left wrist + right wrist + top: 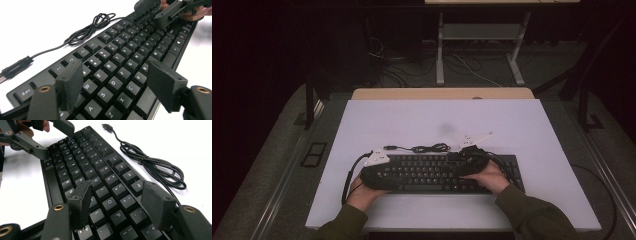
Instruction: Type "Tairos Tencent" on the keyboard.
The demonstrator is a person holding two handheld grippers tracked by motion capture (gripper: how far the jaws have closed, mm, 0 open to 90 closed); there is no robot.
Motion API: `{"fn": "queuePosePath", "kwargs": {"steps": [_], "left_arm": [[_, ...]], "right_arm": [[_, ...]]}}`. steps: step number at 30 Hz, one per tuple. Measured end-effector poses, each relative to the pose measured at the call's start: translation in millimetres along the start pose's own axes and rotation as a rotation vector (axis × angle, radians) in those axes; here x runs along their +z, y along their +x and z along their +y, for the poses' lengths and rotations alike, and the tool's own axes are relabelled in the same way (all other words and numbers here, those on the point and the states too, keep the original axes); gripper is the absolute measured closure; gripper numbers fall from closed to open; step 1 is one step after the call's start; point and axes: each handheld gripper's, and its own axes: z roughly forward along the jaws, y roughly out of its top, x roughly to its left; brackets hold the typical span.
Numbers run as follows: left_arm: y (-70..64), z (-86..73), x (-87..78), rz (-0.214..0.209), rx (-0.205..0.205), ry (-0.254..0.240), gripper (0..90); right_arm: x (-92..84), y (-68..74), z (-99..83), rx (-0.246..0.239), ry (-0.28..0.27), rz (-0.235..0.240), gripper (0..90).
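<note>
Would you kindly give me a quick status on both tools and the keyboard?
Left tool open over the keys. Right tool open over the keys. Keyboard flat on the table, ungripped. Coiled cable behind it, clear.

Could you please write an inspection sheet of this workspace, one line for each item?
Surface: white table top, bare at the far half.
Job's things: black keyboard lying flat near the front edge, keys up.
Clutter: nothing seen.
Grippers: left gripper over the keyboard's left end, right gripper over its right part; fingers of both stand apart above the keys, nothing pressed between them.
Cables: keyboard cable loosely bundled behind the keyboard, its plug free on the table; a gripper cable trails off the left.
Surroundings: dark room, wooden desk edge behind, table legs and floor cables farther back.
</note>
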Motion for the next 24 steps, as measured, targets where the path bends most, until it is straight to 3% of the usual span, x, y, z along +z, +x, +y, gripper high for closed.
{"fn": "queuePosePath", "kwargs": {"steps": [11,24], "left_arm": [[-0.1,6.9,7.8,-0.015,0.023,0.003,43.5],[4.4,14.2,18.5,-0.027,0.031,0.022,73.9]], "right_arm": [[-8.7,-1.6,-6.2,0.021,-0.010,-0.024,39.0],[-14.0,-2.2,-10.9,0.032,-0.018,-0.038,38.2]]}}
